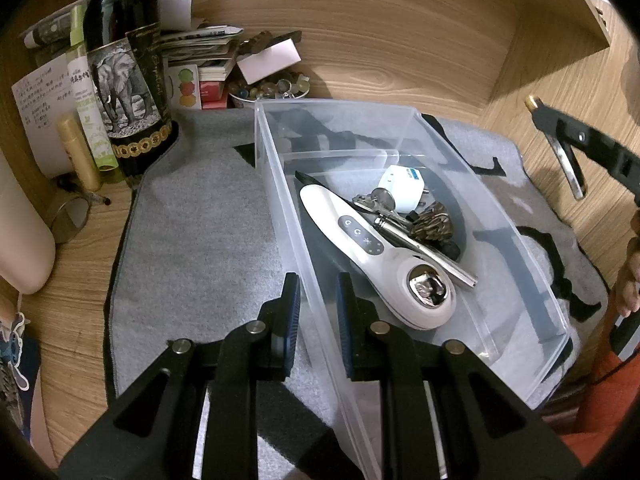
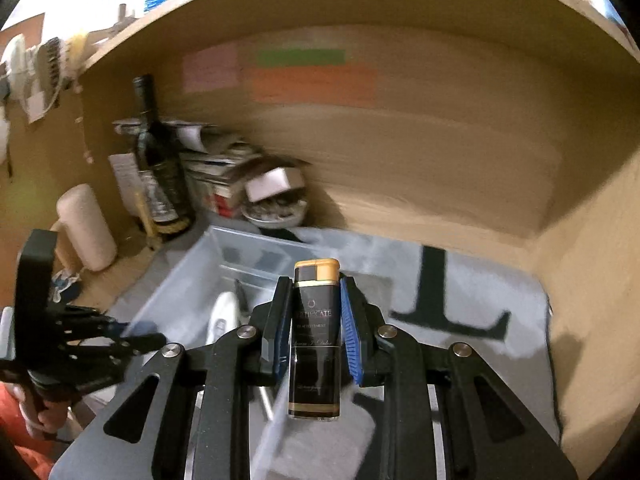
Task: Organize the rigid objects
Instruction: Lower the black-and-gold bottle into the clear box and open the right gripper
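- I have my left claw (image 1: 318,312) pinched on the near-left wall of the clear bin (image 1: 532,268), 1 pad inside and 1 outside, steadying it on the grey mat (image 1: 192,240).
- My right claw (image 2: 314,328) is clamped on a black lighter (image 2: 316,332) with a gold cap; the lighter stands upright between the blue pads, raised above the mat just right of the bin.
- Already in the bin, by my count, are 5 things: a white handheld device (image 1: 376,256) lying along the near-left side, a metal pen-like rod (image 1: 428,252) across it, a bunch of keys (image 1: 380,200), a white plug (image 1: 402,182) and a dark brownish lump (image 1: 434,222) that I cannot identify.
- So I judge the job well along: most of the loose rigid items are binned and the lighter is in hand.
- Still to do: carry the lighter left over the bin's rim and let go of it inside, ideally in the free space at the near-right end.
- The mat shows nothing else loose in either view, so the lighter may be the last item; I cannot be sure, since part of the mat is hidden behind the claws.
- The bottle (image 1: 124,60), papers and bowl of stones (image 1: 268,90) at the far left of the counter look like standing clutter, and I cannot tell whether they count.
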Tool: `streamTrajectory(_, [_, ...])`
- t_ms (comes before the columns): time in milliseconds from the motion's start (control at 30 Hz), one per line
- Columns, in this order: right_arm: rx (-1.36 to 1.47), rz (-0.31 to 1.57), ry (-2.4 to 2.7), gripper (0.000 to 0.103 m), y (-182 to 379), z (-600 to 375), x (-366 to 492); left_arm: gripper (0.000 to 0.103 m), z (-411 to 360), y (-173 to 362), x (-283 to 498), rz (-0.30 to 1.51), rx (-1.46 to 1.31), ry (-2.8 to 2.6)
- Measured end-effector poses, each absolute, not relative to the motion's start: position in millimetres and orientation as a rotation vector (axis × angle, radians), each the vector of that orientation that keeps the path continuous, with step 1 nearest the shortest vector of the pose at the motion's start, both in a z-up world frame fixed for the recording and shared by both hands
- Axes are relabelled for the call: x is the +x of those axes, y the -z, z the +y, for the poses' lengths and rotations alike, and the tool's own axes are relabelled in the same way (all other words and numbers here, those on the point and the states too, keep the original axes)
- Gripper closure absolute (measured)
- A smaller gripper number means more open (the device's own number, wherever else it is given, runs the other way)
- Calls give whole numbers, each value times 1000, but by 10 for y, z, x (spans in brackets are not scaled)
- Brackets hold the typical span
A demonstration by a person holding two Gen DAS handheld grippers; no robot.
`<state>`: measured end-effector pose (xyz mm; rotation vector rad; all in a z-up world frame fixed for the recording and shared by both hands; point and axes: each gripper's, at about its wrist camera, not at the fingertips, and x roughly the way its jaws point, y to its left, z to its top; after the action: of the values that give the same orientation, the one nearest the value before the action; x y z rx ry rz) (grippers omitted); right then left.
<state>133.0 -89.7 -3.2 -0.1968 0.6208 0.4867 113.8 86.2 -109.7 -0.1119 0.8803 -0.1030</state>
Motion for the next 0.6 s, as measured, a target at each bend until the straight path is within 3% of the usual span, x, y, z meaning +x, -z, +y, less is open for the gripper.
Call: streamTrajectory(600, [-308,796,-620,81,594,-303,1617,86,862,1093,1136,884,-108,103])
